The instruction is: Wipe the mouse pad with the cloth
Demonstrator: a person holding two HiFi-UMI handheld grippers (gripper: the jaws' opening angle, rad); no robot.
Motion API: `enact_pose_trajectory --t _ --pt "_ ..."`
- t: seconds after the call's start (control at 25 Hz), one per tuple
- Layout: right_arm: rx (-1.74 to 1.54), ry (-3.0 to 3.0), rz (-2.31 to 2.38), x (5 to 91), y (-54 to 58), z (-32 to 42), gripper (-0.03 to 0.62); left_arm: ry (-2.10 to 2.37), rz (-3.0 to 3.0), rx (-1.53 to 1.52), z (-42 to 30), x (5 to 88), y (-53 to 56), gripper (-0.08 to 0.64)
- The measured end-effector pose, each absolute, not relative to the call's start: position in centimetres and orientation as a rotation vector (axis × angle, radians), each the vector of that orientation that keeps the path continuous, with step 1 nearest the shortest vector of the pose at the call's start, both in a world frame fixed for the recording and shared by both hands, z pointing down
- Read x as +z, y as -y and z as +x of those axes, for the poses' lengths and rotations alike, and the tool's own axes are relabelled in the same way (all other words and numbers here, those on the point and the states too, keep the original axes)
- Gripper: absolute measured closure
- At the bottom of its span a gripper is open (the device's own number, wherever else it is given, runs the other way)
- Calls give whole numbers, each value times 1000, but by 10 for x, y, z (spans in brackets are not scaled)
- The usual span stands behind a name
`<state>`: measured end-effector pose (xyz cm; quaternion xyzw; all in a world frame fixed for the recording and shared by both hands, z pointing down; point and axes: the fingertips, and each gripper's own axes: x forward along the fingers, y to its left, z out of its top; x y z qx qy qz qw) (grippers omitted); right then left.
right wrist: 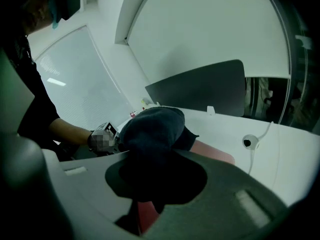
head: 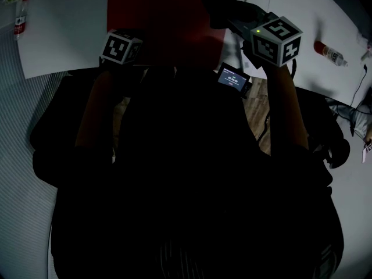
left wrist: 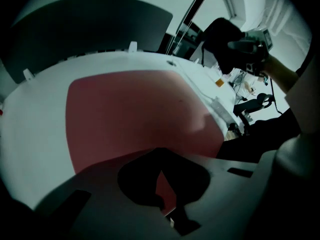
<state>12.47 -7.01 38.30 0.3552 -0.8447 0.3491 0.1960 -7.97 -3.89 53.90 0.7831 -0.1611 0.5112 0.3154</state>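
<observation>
The red mouse pad (head: 163, 10) lies on the white table (head: 64, 34); the left gripper view looks down on the red mouse pad (left wrist: 130, 114). My right gripper (right wrist: 155, 159) is shut on a dark cloth (right wrist: 152, 129), held bunched in the air above the pad's right side. The head view shows that cloth (head: 224, 4) ahead of the right marker cube (head: 278, 39). My left gripper (left wrist: 160, 154) hovers at the pad's near edge, its jaws together with nothing between them. From there the cloth (left wrist: 222, 39) hangs at the upper right.
A dark panel (left wrist: 90, 29) stands at the table's far side. Bottles lie at the left (head: 20, 19) and right (head: 331, 52) of the table. A small lit screen (head: 232, 77) sits by the near edge. A white cable with a round puck (right wrist: 247, 141) crosses the table.
</observation>
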Motion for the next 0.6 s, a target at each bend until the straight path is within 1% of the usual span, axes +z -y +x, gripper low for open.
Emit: enact_pose_trajectory --t 0.2,0.4,0.6 --pt "1006 2327 933 406 65 115 522 463 2002 1367 -88 569 47 555" --pt "1013 2283 896 426 64 114 522 437 1948 1531 -96 594 48 555" --pt "1002 2215 840 452 64 115 522 447 2008 1515 -87 594 51 555"
